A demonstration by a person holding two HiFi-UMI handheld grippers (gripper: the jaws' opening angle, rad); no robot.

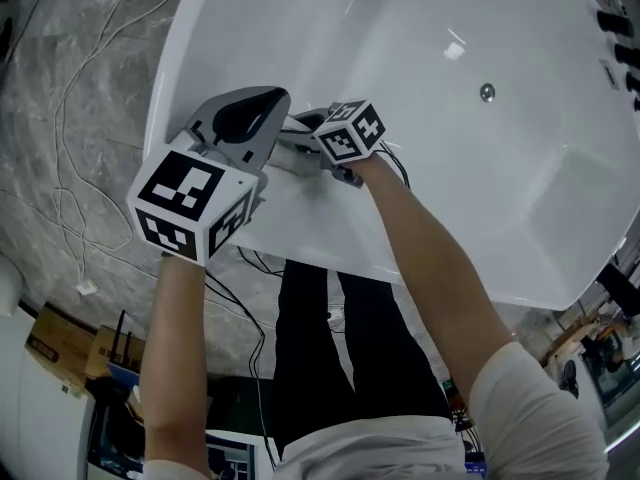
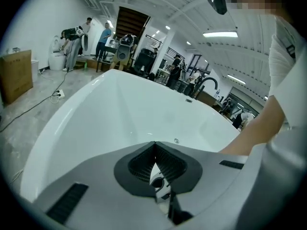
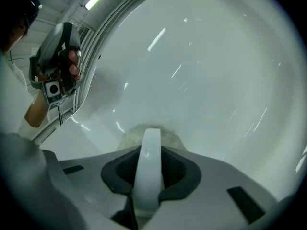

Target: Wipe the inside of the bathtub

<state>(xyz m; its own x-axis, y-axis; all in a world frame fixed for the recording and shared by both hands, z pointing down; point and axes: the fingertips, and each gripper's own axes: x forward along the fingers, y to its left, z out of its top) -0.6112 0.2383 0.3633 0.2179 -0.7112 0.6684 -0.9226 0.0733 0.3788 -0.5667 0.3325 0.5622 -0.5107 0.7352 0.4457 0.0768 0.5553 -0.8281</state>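
Bathtub [image 1: 480,188]: white, glossy, steep curved walls. It fills most of the head view, and the person leans over its near rim.

Left claw [image 2: 154,150]: closed on nothing, jaws meeting at the tips. It hangs above the near rim, with the tub interior beyond it.

Right claw [image 3: 149,150]: clamped on a flat white scrubber handle [image 3: 147,171], reaching down inside the tub just below the near rim.

Scrub pad [image 3: 127,138]: pale and fuzzy, at the far end of the handle and pressed against the tub wall.

Drain fitting [image 1: 487,92]: well away from the pad, across the basin.

Risks, as judged:
1. The wall is slick and curved. If the pad is pushed at a shallow angle it could skate, and the claw body could strike the enamel.
2. The handle is a narrow strip between the jaws. A sideways load during a stroke could twist or pivot it in the grip, lifting the pad off the wall.
3. The far wall and the floor around the drain fitting call for a long reach, so pressure would drop there and patches could be missed.
4. The idle left claw sits close to the rim and could knock it.
5. Cables [image 1: 70,218] lie loose on the floor beside the tub, a snag hazard if the person steps round.
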